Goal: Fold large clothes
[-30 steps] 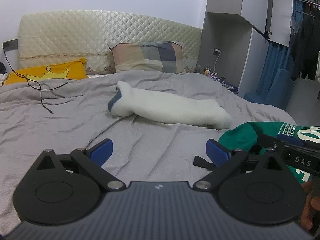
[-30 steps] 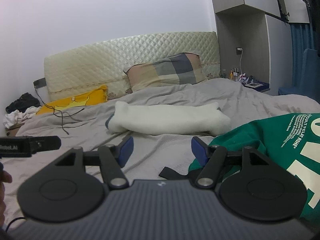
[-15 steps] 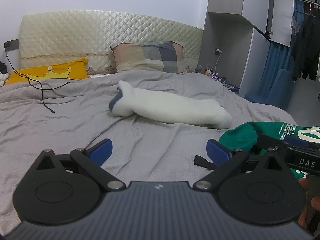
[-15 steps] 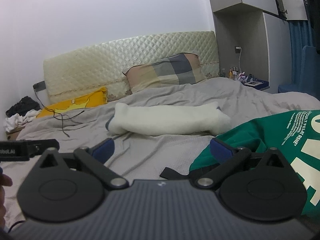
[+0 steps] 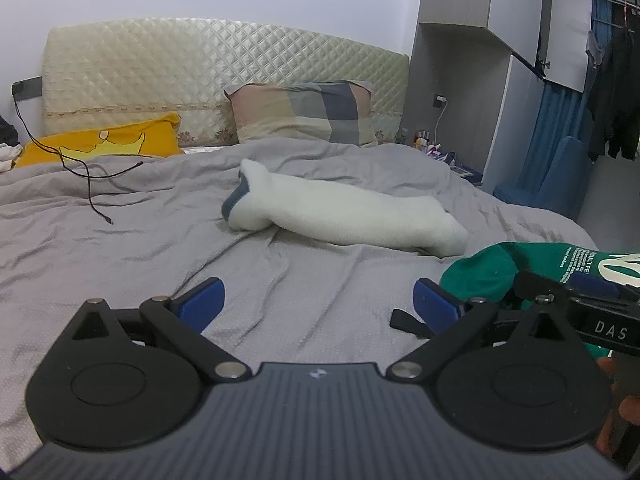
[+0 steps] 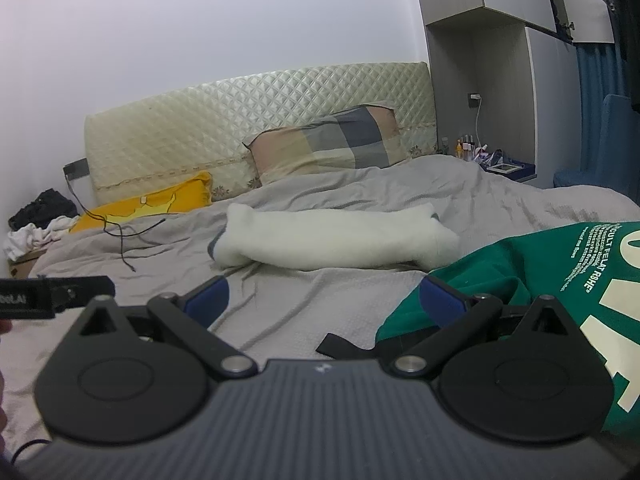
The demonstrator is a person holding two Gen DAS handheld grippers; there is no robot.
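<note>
Hovering over the grey bedsheet [image 5: 120,240], the left gripper [image 5: 318,300] is gaping wide, gripping nothing. The right gripper [image 6: 324,300] is likewise spread wide, empty. The green sweatshirt [image 6: 540,276] is lying crumpled at near right, touching its right finger.

Each black gripper [image 5: 318,302] carries 2 blue fingertips [image 5: 202,298] and silver screws.
</note>
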